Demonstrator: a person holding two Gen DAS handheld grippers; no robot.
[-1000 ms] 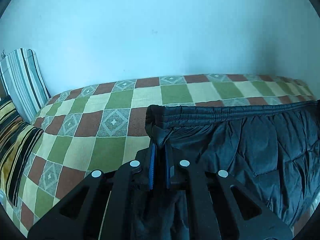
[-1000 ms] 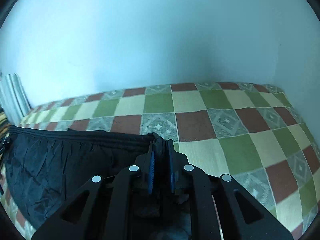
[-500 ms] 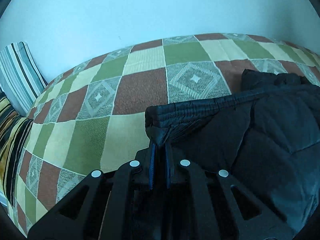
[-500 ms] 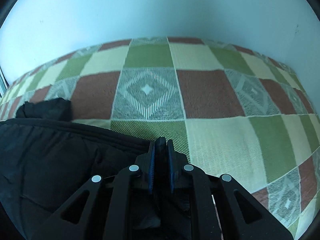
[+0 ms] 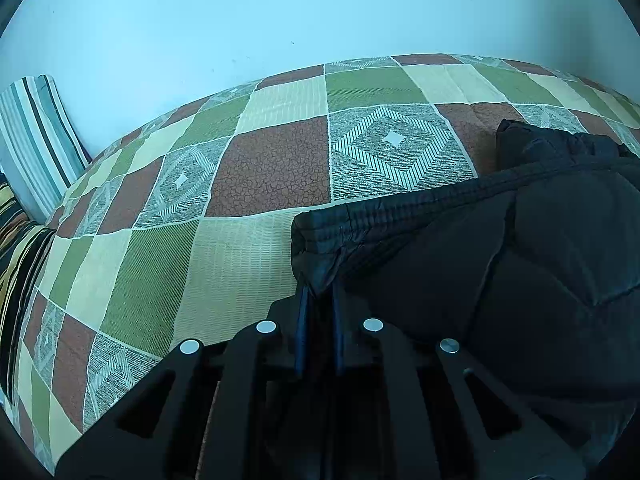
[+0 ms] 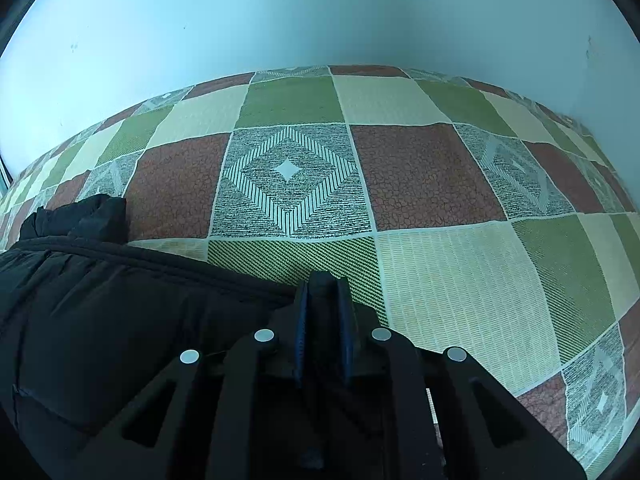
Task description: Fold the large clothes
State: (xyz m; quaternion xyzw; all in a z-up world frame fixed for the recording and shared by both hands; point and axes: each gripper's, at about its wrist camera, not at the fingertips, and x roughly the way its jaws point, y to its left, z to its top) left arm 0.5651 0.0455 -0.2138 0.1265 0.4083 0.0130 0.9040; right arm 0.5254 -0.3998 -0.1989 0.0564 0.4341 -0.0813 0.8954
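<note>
Pale wall point(image 5: 200, 20) up top; checked bedspread point(image 5: 272, 168) fills mid-frame. We see the jacket point(image 5: 560, 248) at lower right (left view), hem held taut for folding: left gripper point(image 5: 319, 296) and right gripper point(image 6: 323, 292) each pinching a hem corner.

Bedspread point(image 5: 272, 168): checkered, squares in green, cream, rust-brown and grey; grey squares carry a concentric diamond motif. It covers the whole bed surface in both wrist views point(image 6: 460, 272). Plain pale wall point(image 5: 280, 12) runs behind the bed's far edge. Striped pillow point(image 5: 38, 136), white, grey and dark, leans against the wall at left. A second cushion point(image 5: 16, 248), yellow-and-black striped, lies just below it.
</note>
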